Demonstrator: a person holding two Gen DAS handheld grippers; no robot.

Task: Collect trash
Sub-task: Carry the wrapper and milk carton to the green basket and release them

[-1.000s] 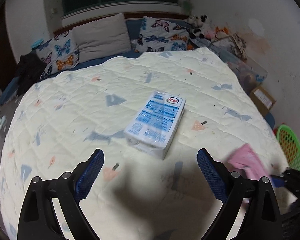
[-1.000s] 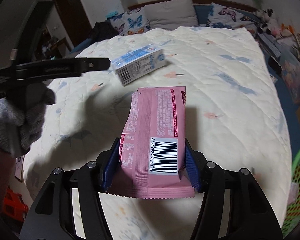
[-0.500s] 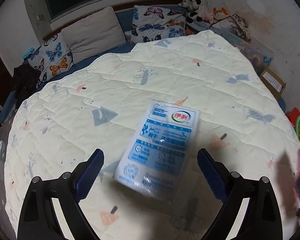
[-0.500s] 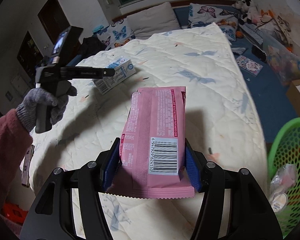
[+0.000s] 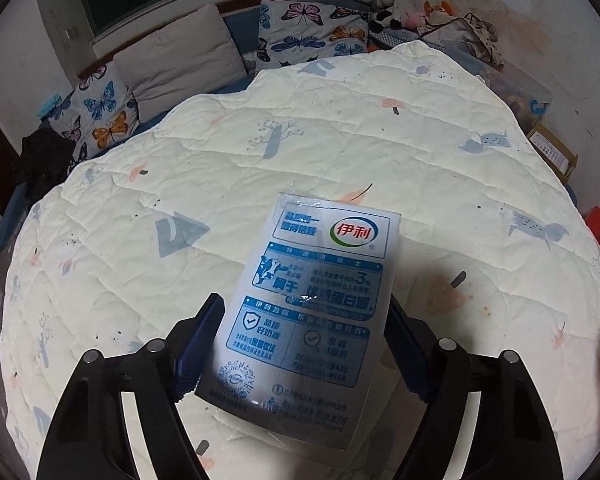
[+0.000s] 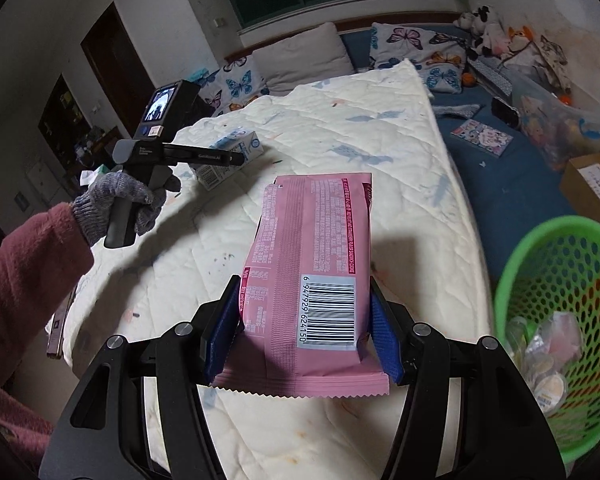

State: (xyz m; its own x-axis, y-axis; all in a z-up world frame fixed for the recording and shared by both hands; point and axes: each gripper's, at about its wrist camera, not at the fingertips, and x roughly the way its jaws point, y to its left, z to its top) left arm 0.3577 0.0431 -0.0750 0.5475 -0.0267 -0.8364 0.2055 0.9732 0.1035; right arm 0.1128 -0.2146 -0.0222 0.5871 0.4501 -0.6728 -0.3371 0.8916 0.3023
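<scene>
Both grippers are gripping trash over the quilted bed.

In the lower centre of the left wrist view, the left gripper (image 5: 304, 344) is closing its blue pads (image 5: 200, 344) against the sides of the blue-and-white milk carton (image 5: 312, 312), which is lying on the cream quilt (image 5: 340, 140) with its far end pointing toward the butterfly pillows (image 5: 312, 36) at the top. In the lower centre of the right wrist view, the right gripper (image 6: 304, 332) is clamping the pink snack packet (image 6: 312, 272), barcode facing up, above the quilt. The green basket (image 6: 540, 240) is sitting at the right edge, beside the bed, with small wrappers lying inside it.
</scene>
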